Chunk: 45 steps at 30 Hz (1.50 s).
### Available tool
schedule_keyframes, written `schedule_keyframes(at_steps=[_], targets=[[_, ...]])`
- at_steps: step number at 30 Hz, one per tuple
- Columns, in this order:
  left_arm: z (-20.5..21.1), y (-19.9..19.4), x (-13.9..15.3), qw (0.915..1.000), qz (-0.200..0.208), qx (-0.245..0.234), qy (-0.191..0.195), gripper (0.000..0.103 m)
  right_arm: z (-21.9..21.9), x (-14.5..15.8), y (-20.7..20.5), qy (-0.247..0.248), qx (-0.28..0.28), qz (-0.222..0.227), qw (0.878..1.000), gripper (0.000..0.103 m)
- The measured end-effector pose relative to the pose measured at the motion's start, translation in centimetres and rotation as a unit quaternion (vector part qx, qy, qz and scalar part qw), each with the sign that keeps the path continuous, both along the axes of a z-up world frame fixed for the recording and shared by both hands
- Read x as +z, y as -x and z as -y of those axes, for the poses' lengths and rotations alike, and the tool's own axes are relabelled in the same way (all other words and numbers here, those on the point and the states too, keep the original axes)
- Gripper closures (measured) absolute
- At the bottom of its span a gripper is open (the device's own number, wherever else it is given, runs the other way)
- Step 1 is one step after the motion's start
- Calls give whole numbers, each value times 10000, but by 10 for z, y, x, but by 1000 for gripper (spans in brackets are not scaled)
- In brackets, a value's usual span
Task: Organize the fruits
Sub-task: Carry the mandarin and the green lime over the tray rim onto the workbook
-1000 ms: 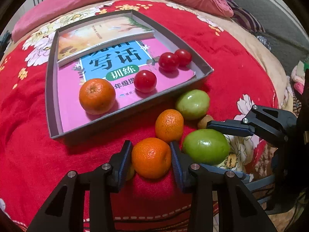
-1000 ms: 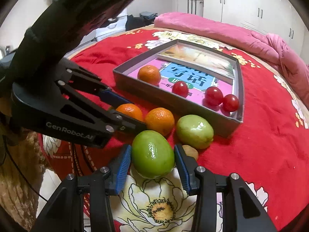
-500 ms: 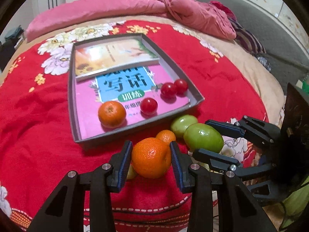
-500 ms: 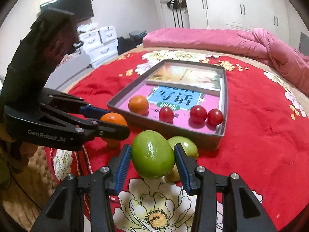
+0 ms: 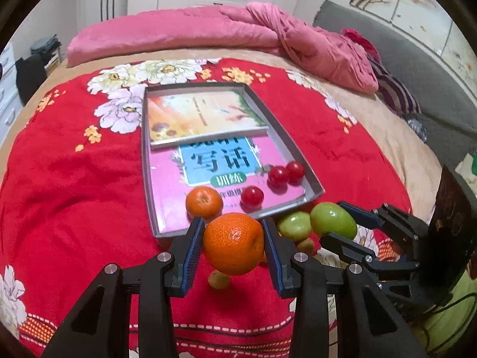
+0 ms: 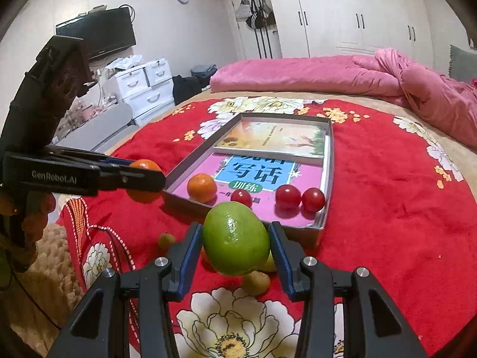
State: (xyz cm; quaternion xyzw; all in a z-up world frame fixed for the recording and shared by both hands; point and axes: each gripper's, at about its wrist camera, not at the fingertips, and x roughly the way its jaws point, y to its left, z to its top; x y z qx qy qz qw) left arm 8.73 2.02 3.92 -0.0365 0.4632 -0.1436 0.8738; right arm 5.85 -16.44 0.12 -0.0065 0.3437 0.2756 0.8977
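Observation:
My left gripper [image 5: 234, 243] is shut on an orange mandarin [image 5: 234, 243] and holds it above the red blanket, just short of the grey tray [image 5: 316, 183]. My right gripper [image 6: 237, 243] is shut on a green fruit [image 6: 237, 243], also lifted near the tray's front edge [image 6: 323, 223]. The tray holds two books, one mandarin [image 5: 204, 203] and three cherry tomatoes [image 5: 252, 197]. Another green fruit [image 5: 295, 225] and small yellowish fruits [image 5: 219, 279] lie on the blanket in front of the tray. The left gripper with its mandarin [image 6: 144, 185] shows in the right wrist view.
A rumpled pink duvet [image 5: 268, 32] lies along the far side of the bed. White drawers [image 6: 143, 89] and a wall TV [image 6: 98, 34] stand to the left, wardrobes [image 6: 342, 15] behind. The bed edge [image 6: 98, 268] drops off at the near left.
Both grippers have risen from the blanket with their fruits, the left with the mandarin and the right with the green fruit. The other fruits stay on the blanket.

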Motion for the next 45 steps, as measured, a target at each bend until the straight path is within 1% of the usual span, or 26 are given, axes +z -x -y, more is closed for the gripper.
schedule_keyframes(at_steps=[10, 20, 32, 36, 45], targets=[[-1, -15, 10, 9997, 112, 200, 81, 62, 12, 4, -10, -19, -221, 143, 9997, 57], [12, -31, 7, 9996, 124, 223, 102, 62, 18, 10, -21, -9, -362, 280, 9990, 57], [28, -58, -9, 9995, 6, 307, 58, 62, 21, 10, -41, 51, -370, 343, 9987, 57], [32, -69, -17, 9994, -53, 352, 1, 62, 20, 8, -46, 5, -252, 324, 9992, 57], [37, -91, -41, 9987, -222, 440, -149, 62, 10, -4, -56, 140, 39, 142, 9998, 57]])
